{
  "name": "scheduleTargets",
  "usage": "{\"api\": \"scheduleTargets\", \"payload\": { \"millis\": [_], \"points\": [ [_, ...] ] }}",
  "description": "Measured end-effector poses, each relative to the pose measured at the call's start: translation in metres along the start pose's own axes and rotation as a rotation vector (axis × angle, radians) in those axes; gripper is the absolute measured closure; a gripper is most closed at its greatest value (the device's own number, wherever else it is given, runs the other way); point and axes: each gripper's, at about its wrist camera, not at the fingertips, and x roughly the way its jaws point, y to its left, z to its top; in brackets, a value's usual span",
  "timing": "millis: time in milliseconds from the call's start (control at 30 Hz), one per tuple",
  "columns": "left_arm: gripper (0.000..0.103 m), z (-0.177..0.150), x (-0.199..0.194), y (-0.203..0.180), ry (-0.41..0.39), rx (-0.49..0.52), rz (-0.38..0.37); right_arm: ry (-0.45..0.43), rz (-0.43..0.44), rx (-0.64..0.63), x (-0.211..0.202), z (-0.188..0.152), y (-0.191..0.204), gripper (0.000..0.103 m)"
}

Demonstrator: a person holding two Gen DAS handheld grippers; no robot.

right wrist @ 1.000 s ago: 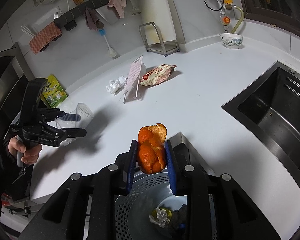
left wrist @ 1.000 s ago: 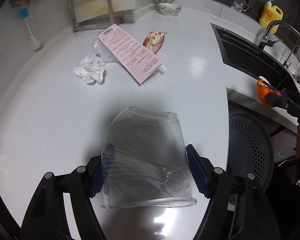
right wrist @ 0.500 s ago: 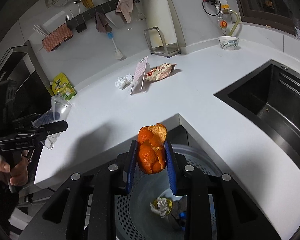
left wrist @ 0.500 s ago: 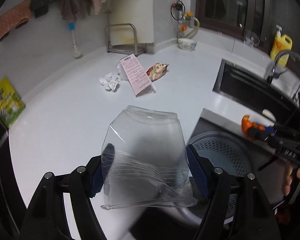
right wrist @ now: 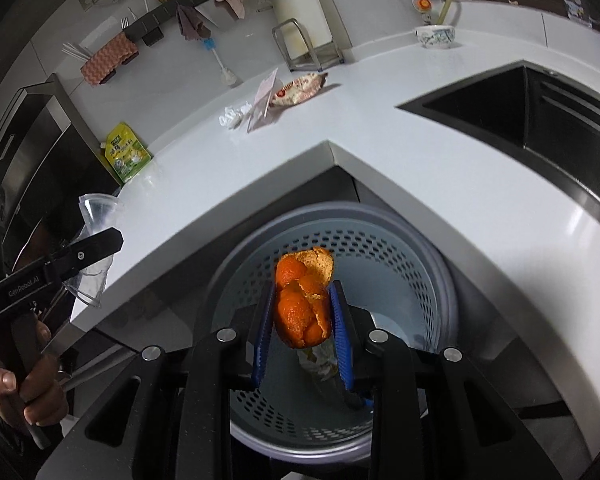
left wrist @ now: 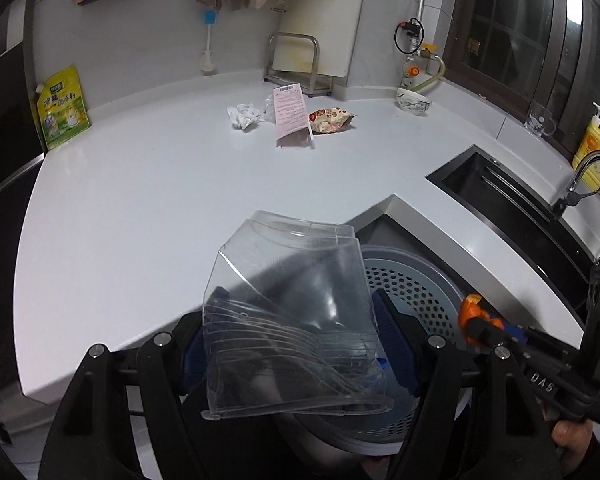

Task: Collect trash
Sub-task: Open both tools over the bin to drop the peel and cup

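My left gripper (left wrist: 296,332) is shut on a crushed clear plastic cup (left wrist: 288,304) and holds it over the near rim of the grey perforated trash bin (left wrist: 416,284). My right gripper (right wrist: 302,320) is shut on an orange peel (right wrist: 302,304) and holds it above the open bin (right wrist: 428,280), which has some trash at its bottom. On the white counter lie a crumpled tissue (left wrist: 242,116), a pink paper slip (left wrist: 289,110) on a clear bag, and a snack wrapper (left wrist: 330,116). The cup also shows in the right wrist view (right wrist: 96,216).
A dark sink (left wrist: 512,208) with a faucet (left wrist: 580,184) lies to the right. A green pouch (left wrist: 62,108), a bowl (left wrist: 412,100), a metal rack (left wrist: 296,64) and a yellow soap bottle (left wrist: 596,148) stand along the back of the counter.
Both grippers have moved back from the counter to the bin. The cup now hangs over the bin's rim and the orange peel is right over the bin's opening.
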Motion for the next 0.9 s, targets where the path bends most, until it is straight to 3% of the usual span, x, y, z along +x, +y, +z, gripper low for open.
{"api": "scheduleTargets", "payload": {
  "millis": [133, 533, 900],
  "points": [
    [0.032, -0.015, 0.02, -0.016, 0.071, 0.038, -0.016, 0.026, -0.008, -0.018, 0.007, -0.009, 0.001, 0.076],
    [0.032, -0.047, 0.065, -0.025, 0.176, 0.02, 0.012, 0.071, -0.038, -0.017, 0.03, -0.026, -0.006, 0.076],
    [0.031, -0.056, 0.086, -0.03, 0.205, 0.028, 0.019, 0.088, -0.052, 0.005, 0.046, -0.031, -0.023, 0.076]
  ]
}}
